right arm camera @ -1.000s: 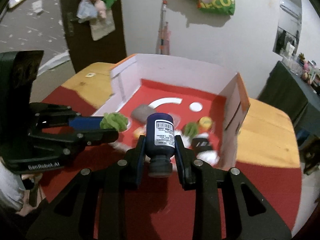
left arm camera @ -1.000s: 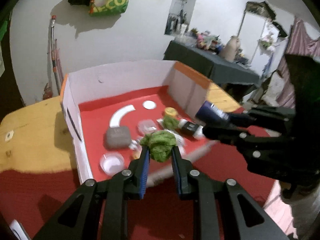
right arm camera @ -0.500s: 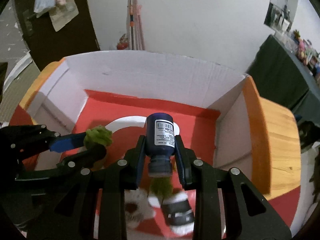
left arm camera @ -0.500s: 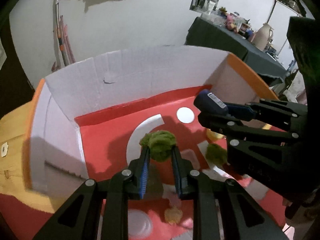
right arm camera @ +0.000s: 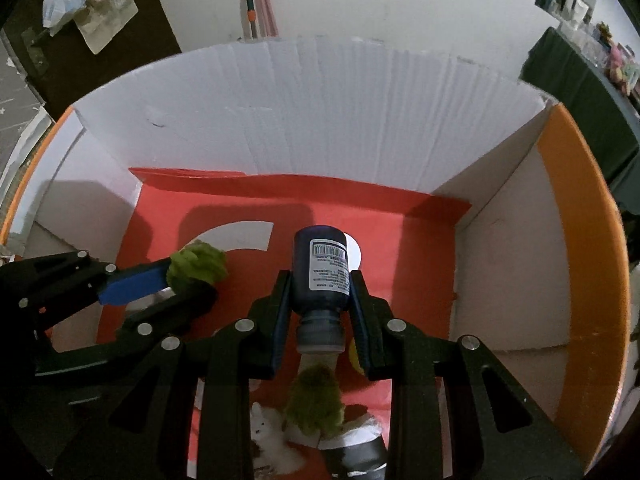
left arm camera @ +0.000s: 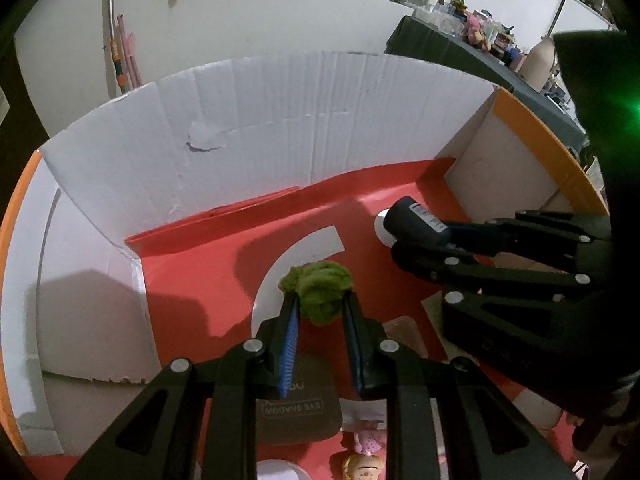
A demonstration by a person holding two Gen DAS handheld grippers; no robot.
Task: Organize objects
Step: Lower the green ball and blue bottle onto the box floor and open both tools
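Note:
My left gripper (left arm camera: 320, 300) is shut on a green fuzzy ball (left arm camera: 318, 290) and holds it above the red floor of the open cardboard box (left arm camera: 260, 128). It also shows at the left of the right wrist view (right arm camera: 192, 270). My right gripper (right arm camera: 320, 280) is shut on a dark blue bottle (right arm camera: 320, 270) with a white barcode label, cap toward the camera, held over the box floor near a white circle (right arm camera: 354, 254). The bottle shows in the left wrist view (left arm camera: 416, 222) to the right of the green ball.
The box has white walls and orange-edged flaps (right arm camera: 580, 240). On its red floor lie a grey eye-shadow case (left arm camera: 298, 408), a small doll (left arm camera: 366, 462), a second green fuzzy ball (right arm camera: 316, 398), a white fluffy toy (right arm camera: 272, 440) and a yellow object (right arm camera: 356, 356).
Both grippers have moved forward and deeper into the box, still holding the green ball and the bottle. The back wall is now closer and the loose items lie beneath the fingers.

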